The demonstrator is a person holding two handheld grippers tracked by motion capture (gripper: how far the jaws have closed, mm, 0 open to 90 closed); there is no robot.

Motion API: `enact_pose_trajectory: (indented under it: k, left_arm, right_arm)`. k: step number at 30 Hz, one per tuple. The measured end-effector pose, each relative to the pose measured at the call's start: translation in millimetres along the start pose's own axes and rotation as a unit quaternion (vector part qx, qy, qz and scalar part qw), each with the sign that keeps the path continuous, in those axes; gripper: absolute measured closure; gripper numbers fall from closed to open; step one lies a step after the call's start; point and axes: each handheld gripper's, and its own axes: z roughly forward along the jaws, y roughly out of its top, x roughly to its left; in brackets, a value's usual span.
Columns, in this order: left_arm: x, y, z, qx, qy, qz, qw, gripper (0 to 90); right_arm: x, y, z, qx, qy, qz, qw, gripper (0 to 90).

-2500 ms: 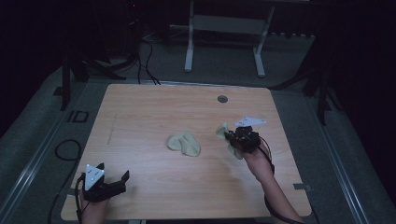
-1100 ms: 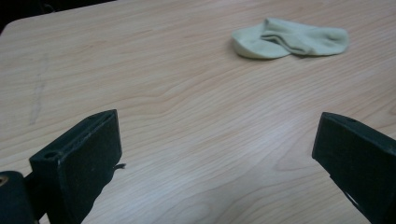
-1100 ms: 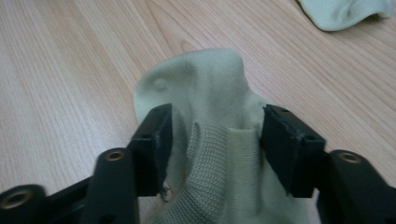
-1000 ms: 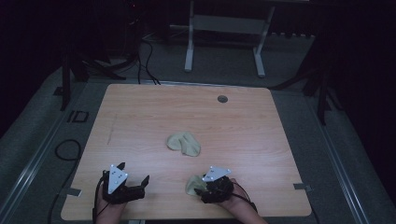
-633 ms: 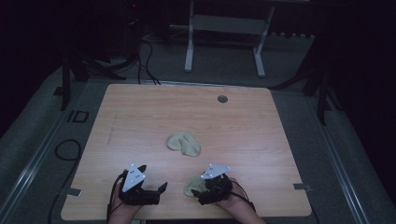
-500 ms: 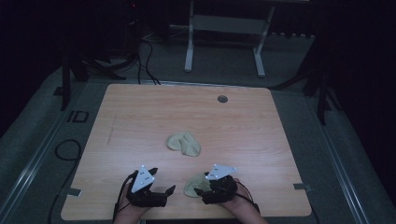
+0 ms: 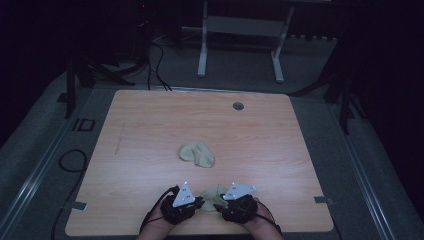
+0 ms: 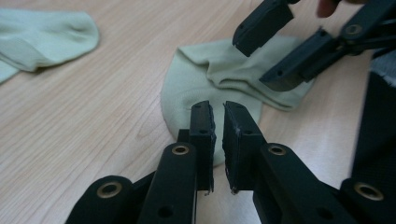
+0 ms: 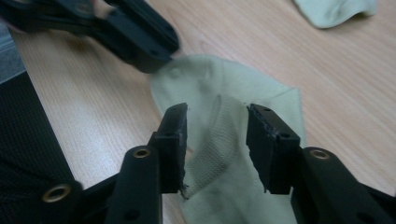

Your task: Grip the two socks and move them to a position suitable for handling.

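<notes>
Both grippers are at the near edge on the near sock [image 7: 214, 195]. The left gripper [image 8: 218, 123] has just pinched nearly shut on its toe edge; the right gripper [image 9: 216, 126], jaws just closing, straddles the cuff ungripped. Next it needs to clamp. Left hand slid in rightward since earlier. The other sock [image 7: 197, 153] lies mid-table.

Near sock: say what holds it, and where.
No hold shows. Jaws on both have just been closing: right gripper open around the sock's raised fold, left gripper nearly shut over its toe, no cloth seen between.
</notes>
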Motion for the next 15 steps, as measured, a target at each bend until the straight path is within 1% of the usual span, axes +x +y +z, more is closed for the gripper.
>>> enact_pose_trajectory:
  k: [2, 3, 4, 6, 7, 9, 11, 13, 14, 15]
  left_arm:
    - [0.9, 1.0, 6.9, 0.013, 0.012, 0.015, 0.9997, 83.6]
    - [2.2, 1.4, 10.3, 0.023, 0.017, 0.027, 0.9992, 83.6]
    - [3.6, 1.5, 13.1, 0.028, 0.017, 0.031, 0.999, 83.5]
    - [8.1, 2.8, 15.4, 0.028, 0.011, 0.028, 0.9992, 84.7]
    - [9.6, 3.7, 16.1, 0.029, 0.009, 0.03, 0.9991, 84.7]
    - [12.6, 4.8, 17.5, 0.03, 0.002, 0.031, 0.9991, 84.7]
    - [12.9, 4.9, 18.0, 0.029, 0.002, 0.032, 0.9991, 84.8]
    - [12.5, 4.6, 18.1, 0.027, 0.003, 0.034, 0.999, 85.4]
    - [11.8, 4.0, 18.0, 0.026, 0.005, 0.033, 0.9991, 85.4]
    - [11.6, 3.9, 17.9, 0.026, 0.006, 0.034, 0.9991, 85.5]
  right_arm:
    - [0.7, -0.1, 3.4, 0.007, 0.004, 0.004, 1.0, 59.3]
    - [1.5, -0.6, 5.3, 0.014, 0.001, 0.006, 0.9999, 62.0]
    - [2.2, -1.4, 6.8, 0.02, 0.003, 0.006, 0.9998, 62.5]
    - [3.3, -3.0, 9.2, 0.031, 0.001, 0.006, 0.9995, 64.7]
    - [3.7, -4.5, 10.5, 0.036, -0.003, 0.001, 0.9993, 64.8]
    - [4.6, -5.4, 9.9, 0.036, -0.009, 0.004, 0.9993, 66.5]
    - [6.6, -6.3, 9.9, 0.036, -0.018, -0.005, 0.9992, 68.9]
    - [7.0, -6.9, 10.2, 0.032, -0.022, -0.004, 0.9992, 76.2]
    - [6.4, -6.6, 9.9, 0.034, -0.02, 0.003, 0.9992, 79.5]
    - [4.8, -6.3, 9.5, 0.034, -0.014, 0.009, 0.9993, 80.9]
